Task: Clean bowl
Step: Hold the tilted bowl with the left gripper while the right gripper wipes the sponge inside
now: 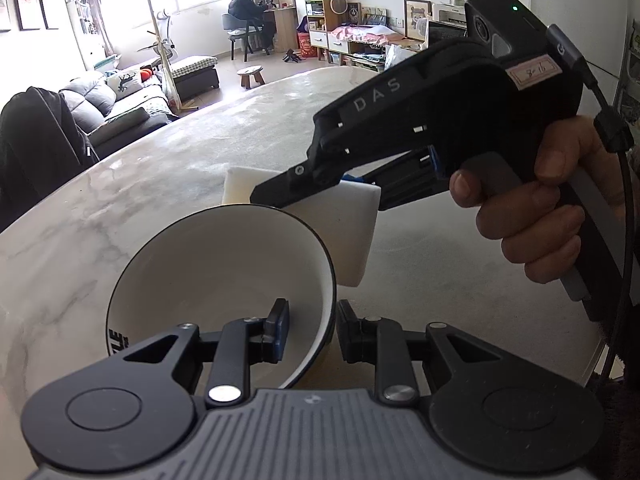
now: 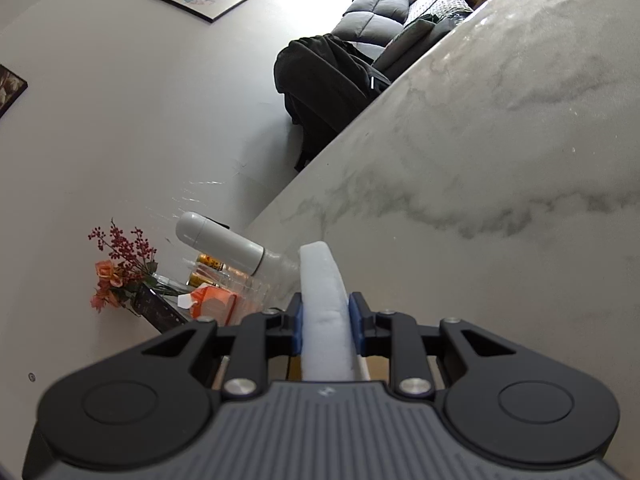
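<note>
Bowl: a white bowl (image 1: 216, 280) with a black rim and black lettering on its outer wall sits at lower centre of the left wrist view, tilted so that its opening faces the camera.
Left tool: the left tool (image 1: 311, 330) grips the bowl by its right-hand wall, one pad inside the bowl and the other outside, both pressed to the rim.
Bench: a pale marble-patterned bench (image 1: 120, 200) carries the bowl; the bowl's base is hidden behind the tool body (contact with the surface cannot be confirmed).
Sponge: a white block sponge (image 1: 352, 236) stands just behind the bowl's upper right rim, touching or nearly touching it; which of the two cannot be told.
Right tool: the right tool (image 2: 327, 318), seen in its own view at lower centre, is closed on the sponge (image 2: 322, 312), blue pads squeezing it on both sides so that it bows slightly.
Right hand: a hand (image 1: 532, 216) at the right of the left wrist view wraps the handle of the right tool, whose black body reaches in from upper right.
Background, left wrist view: a grey sofa (image 1: 116, 104) at upper left, a person seated at a desk (image 1: 248, 16) at top centre.
Background, right wrist view: a dark garment (image 2: 324, 80) above centre, artificial flowers (image 2: 120, 264) at lower left.
</note>
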A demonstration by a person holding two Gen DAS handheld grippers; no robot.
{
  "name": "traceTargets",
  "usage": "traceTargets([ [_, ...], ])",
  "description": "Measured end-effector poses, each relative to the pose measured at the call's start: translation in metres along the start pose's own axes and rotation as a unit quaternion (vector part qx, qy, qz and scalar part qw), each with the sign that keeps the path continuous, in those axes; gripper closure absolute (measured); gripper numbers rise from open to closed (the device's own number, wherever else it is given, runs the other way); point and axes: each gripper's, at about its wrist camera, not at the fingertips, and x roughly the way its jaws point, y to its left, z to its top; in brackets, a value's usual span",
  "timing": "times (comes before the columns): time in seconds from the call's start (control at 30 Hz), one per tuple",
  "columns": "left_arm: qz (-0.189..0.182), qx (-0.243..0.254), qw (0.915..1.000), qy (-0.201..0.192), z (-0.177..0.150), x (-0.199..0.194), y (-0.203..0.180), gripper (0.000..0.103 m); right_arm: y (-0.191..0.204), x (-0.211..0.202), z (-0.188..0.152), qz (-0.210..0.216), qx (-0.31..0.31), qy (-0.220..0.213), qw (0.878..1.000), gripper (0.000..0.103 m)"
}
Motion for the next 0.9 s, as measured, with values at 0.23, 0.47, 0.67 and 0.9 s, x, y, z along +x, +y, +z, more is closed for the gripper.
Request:
traceTargets([
  [0.23, 0.001, -0.002, 1.0, 0.0, 0.001, -0.001, -0.001, 0.077, 0.001, 0.001, -0.001, -0.002, 0.002, 0.002, 1.0, 0.077],
  [0.47, 0.01, -0.013, 0.9998, -0.01, 0.004, 0.0, -0.006, 0.077, 0.012, -0.013, 0.006, 0.013, -0.014, -0.021, 1.0, 0.077],
  [0.67, 0.026, -0.028, 0.9992, -0.01, 0.011, 0.004, -0.006, 0.077, 0.008, -0.018, 0.005, 0.011, -0.009, -0.024, 1.0, 0.077],
  [0.9, 0.057, -0.025, 0.9971, -0.042, 0.018, 0.011, -0.013, 0.081, 0.004, -0.026, 0.006, 0.005, -0.009, -0.033, 0.999, 0.077],
])
